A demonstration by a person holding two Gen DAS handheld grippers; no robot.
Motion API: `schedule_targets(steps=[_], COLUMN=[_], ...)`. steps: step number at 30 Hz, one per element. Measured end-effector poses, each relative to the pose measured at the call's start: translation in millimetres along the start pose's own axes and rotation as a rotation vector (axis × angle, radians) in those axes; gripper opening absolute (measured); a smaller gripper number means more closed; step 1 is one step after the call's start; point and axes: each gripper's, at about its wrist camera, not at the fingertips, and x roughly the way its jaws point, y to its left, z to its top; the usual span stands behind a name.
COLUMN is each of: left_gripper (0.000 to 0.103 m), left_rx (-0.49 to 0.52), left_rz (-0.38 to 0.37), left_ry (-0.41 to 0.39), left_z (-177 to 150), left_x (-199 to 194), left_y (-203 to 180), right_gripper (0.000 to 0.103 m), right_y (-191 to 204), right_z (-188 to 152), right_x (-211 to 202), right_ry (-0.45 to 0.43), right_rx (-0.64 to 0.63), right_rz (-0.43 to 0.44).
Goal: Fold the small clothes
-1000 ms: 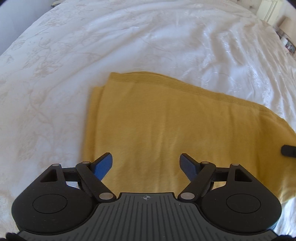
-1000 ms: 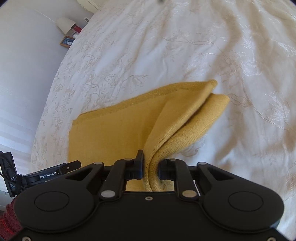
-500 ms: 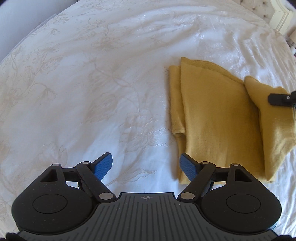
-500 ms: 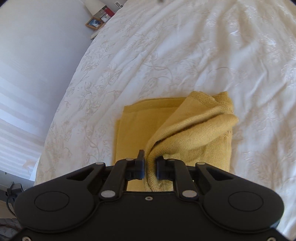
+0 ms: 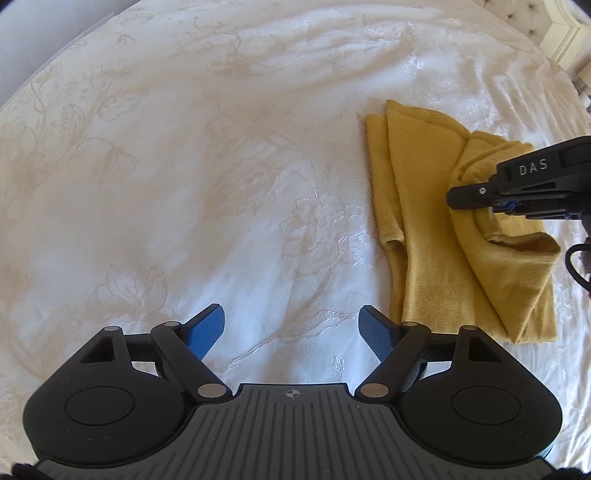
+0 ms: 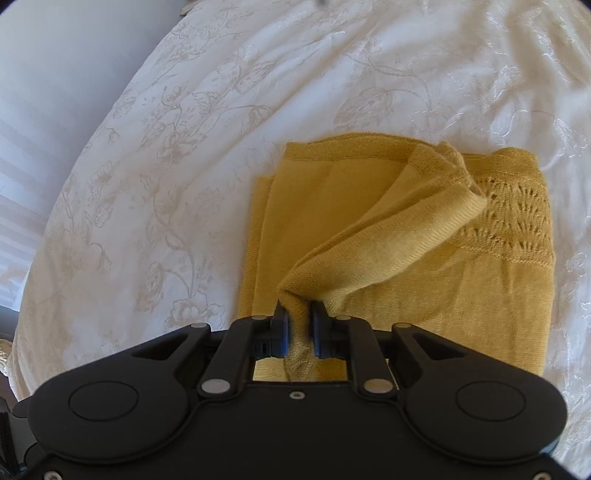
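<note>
A mustard-yellow knit garment (image 6: 332,229) lies folded on the white bedspread; it also shows at the right of the left wrist view (image 5: 424,229). My right gripper (image 6: 298,326) is shut on a raised fold of the garment and holds it over the flat layers. In the left wrist view the right gripper (image 5: 491,201) reaches in from the right, with cloth in it. My left gripper (image 5: 291,328) is open and empty, over bare bedspread to the left of the garment.
The white floral-embroidered bedspread (image 5: 184,166) fills both views. A white wall (image 6: 55,74) lies past the bed's left edge in the right wrist view. A pale tufted headboard and furniture (image 5: 561,33) show at the far right corner.
The right gripper has carried the held fold across over the rest of the garment, which now looks narrower. The left gripper has moved off the garment to the left, still open.
</note>
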Motion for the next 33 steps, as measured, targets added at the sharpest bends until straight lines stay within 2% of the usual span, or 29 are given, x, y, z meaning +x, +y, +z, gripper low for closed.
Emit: schedule_targets(steps=[2, 5, 9, 12, 15, 19, 22, 25, 33], left_gripper=[0.079, 0.079, 0.079, 0.079, 0.079, 0.079, 0.079, 0.079, 0.079], left_rx=[0.002, 0.009, 0.027, 0.039, 0.044, 0.034, 0.042, 0.052, 0.078], left_rz=[-0.003, -0.007, -0.017, -0.029, -0.069, -0.140, -0.194, -0.237, -0.254], left_ry=[0.002, 0.000, -0.019, -0.041, -0.058, -0.053, -0.043, -0.021, -0.007], left_z=[0.8, 2.8, 10.7, 21.6, 36.8, 60.6, 80.2, 98.4, 119.2], left_x=[0.9, 0.0, -3.9, -7.2, -7.3, 0.0, 8.6, 18.6, 24.1], left_y=[-0.4, -2.1, -4.3, -7.6, -14.2, -27.8, -40.9, -52.4, -61.4], right_gripper=[0.026, 0.026, 0.026, 0.027, 0.027, 0.029, 0.053, 0.055, 0.057], right_y=[6.5, 12.3, 9.7, -7.8, -27.8, -40.9, -36.6, -18.8, 52.5], right_z=[-0.6, -1.4, -3.2, -5.9, -14.8, -33.2, -51.4, -68.3, -120.4], right_x=[4.0, -1.0, -25.8, -43.9, -57.0, -63.6, -63.7, -57.6, -23.1], right_ry=[0.005, -0.011, -0.078, -0.126, -0.151, -0.135, -0.120, -0.116, -0.072], right_rx=[-0.003, 0.019, 0.002, 0.034, 0.040, 0.016, -0.030, -0.104, -0.559], right_rz=[0.040, 0.155, 0.194, 0.172, 0.105, 0.038, 0.016, 0.001, -0.078])
